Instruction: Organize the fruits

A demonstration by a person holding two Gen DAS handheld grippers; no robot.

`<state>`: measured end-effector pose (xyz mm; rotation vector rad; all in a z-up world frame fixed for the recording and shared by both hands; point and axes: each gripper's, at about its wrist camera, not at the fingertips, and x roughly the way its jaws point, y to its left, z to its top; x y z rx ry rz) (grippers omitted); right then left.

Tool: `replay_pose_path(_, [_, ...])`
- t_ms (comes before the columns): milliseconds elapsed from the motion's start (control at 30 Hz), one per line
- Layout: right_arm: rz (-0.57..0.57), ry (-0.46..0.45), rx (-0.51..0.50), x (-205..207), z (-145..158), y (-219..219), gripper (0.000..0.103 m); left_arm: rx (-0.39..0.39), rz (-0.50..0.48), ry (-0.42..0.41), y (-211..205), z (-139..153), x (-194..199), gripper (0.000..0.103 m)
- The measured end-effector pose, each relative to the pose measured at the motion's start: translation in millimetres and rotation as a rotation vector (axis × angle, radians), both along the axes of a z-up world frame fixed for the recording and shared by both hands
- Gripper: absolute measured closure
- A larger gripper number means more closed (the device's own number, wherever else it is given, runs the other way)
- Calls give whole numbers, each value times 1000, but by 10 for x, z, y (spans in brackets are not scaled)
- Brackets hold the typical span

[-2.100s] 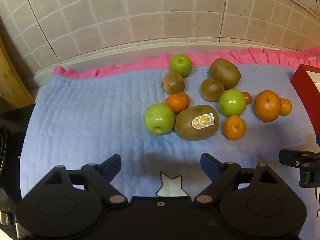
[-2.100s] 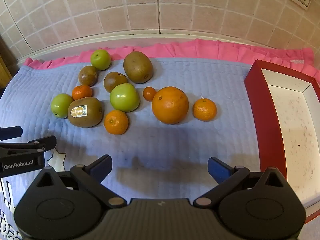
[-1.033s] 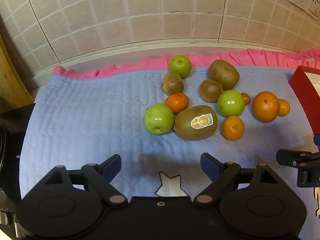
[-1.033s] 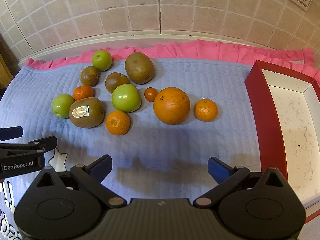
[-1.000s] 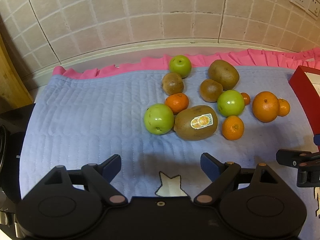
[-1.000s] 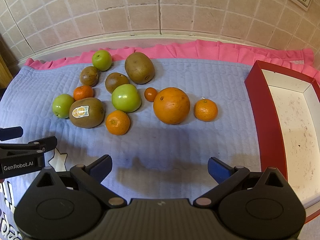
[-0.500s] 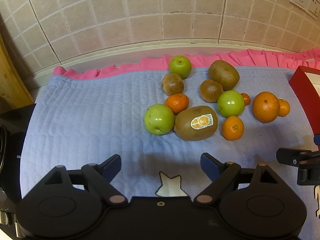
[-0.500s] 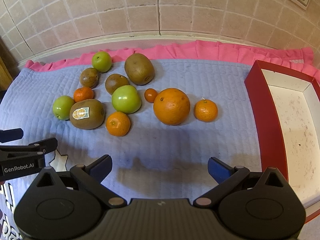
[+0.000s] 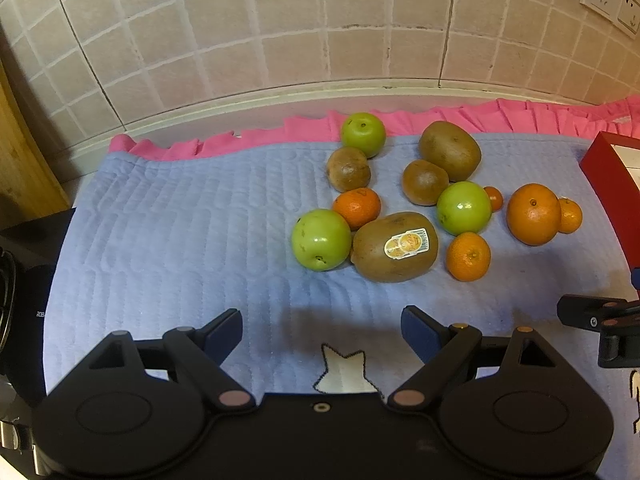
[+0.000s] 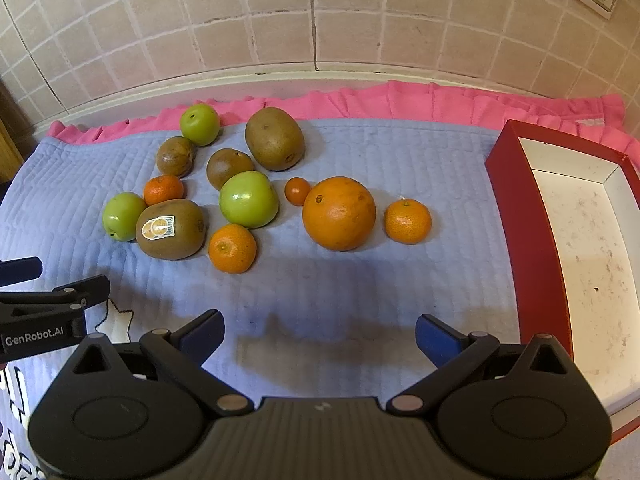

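Fruit lies in a loose cluster on a blue quilted mat (image 10: 400, 288). A large orange (image 10: 339, 213) sits with a mandarin (image 10: 407, 221) to its right and a tiny orange (image 10: 297, 191) to its left. A stickered kiwi (image 9: 395, 246) lies between a green apple (image 9: 321, 239) and a mandarin (image 9: 468, 256). More kiwis, apples and a mandarin lie behind. My left gripper (image 9: 322, 330) is open and empty, short of the fruit. My right gripper (image 10: 318, 334) is open and empty, in front of the large orange.
A red box with a white inside (image 10: 532, 240) stands at the mat's right edge, nothing in it. A tiled wall runs behind the pink frill (image 10: 400, 104). A black object (image 9: 24, 280) and a wooden panel stand at the left.
Both views have shifted only slightly; the fruit has not moved and both grippers stay open.
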<state>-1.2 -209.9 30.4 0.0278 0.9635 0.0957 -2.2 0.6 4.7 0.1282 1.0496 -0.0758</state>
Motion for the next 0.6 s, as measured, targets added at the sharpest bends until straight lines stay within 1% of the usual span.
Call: replay_pose_path(600, [-10,-5,-5,-12,3,-25,0,9,6,-4,41,1,19,1])
